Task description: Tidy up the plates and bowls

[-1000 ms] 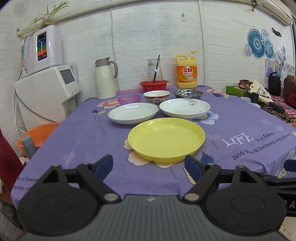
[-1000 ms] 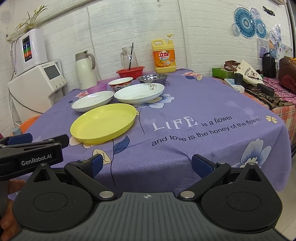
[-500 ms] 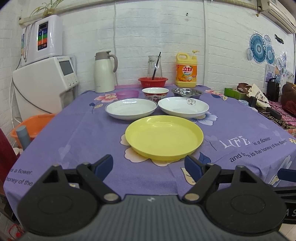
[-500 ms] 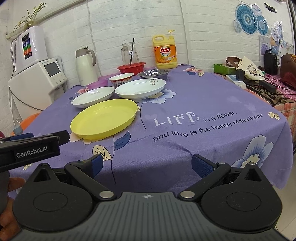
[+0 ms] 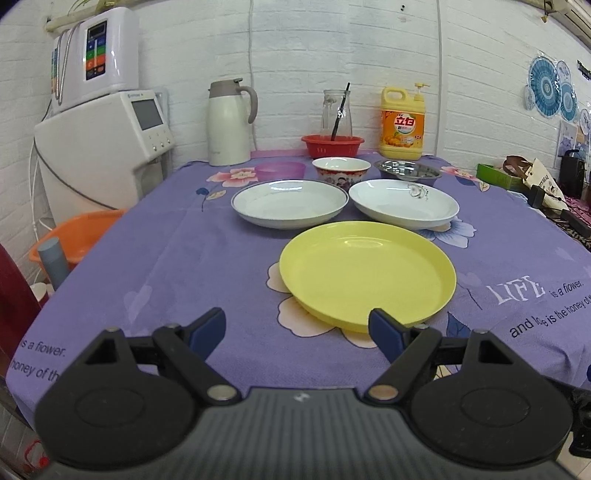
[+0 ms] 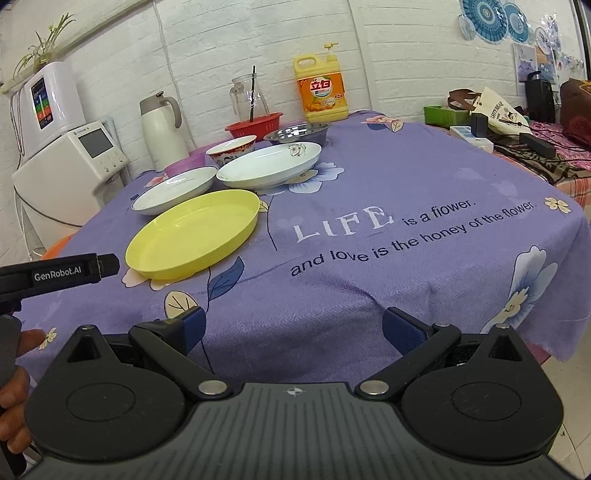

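Both grippers released, left gripper (image 5: 297, 326) and right gripper (image 6: 293, 328) empty; risk: shallow yellow plate (image 5: 367, 271) skids on bench (image 5: 184, 258) cloth into near white plates.

Nearest plate (image 5: 365, 271) before two plates (image 5: 290, 201) (image 5: 404, 203) side by side, bowls (image 5: 341, 168) behind them on table (image 5: 184, 258).

A white-painted brick wall (image 5: 369, 55) backs a table draped in a purple floral cloth (image 5: 207, 258). White appliances (image 5: 103, 147) stand left; blue paper fans (image 6: 491, 18) hang right.
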The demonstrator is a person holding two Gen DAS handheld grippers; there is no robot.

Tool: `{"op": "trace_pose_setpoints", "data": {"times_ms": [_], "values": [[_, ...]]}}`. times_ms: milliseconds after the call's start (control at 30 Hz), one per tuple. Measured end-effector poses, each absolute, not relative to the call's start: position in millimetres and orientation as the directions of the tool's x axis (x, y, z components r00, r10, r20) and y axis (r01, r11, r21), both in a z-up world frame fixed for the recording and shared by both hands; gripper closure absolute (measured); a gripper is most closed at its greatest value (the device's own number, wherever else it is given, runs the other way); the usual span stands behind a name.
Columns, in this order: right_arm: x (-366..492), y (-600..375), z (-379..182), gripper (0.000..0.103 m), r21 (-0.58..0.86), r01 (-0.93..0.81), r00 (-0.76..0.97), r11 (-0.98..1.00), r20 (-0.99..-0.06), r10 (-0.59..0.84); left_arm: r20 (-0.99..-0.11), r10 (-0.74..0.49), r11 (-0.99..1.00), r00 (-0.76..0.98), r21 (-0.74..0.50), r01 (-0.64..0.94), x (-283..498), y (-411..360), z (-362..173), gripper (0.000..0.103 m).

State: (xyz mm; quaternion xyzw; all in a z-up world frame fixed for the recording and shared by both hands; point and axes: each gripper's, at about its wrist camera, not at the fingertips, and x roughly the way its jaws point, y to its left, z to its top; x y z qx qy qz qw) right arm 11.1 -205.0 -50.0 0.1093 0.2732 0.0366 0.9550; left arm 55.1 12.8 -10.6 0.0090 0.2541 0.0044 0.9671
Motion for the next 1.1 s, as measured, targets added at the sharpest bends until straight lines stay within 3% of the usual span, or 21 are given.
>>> {"op": "trace_pose_setpoints", "data": {"times_ms": [200, 367, 833, 1000, 1100], "values": [[43, -196, -42, 0.0, 0.208, -0.072, 0.832, 0.975, -0.527, 0.174, -0.494, -0.035, 0.999, 0.869, -0.021, 0.029, 70, 20, -4, 0.021], [80, -186, -37, 0.0, 0.198, -0.115, 0.812, 0.973, -0.546, 0.207, -0.547, -0.026, 1.0, 0.837, -0.027, 0.013, 99, 31, -8, 0.021], [186, -151, -45, 0.0, 0.042, -0.158, 0.739, 0.987, -0.658, 0.146, -0.664, -0.034, 0.999, 0.747, -0.053, -0.002, 191, 58, -27, 0.022], [183, -157, -49, 0.0, 0.044, -0.196, 0.764, 0.98, -0.62, 0.18, -0.664, -0.065, 0.998, 0.745, -0.053, 0.039, 197, 59, -32, 0.023], [186, -157, -43, 0.0, 0.055, -0.186, 0.742, 0.981, -0.647, 0.177, -0.65, -0.092, 0.996, 0.754, -0.058, 0.071, 198, 59, -30, 0.023]]}}
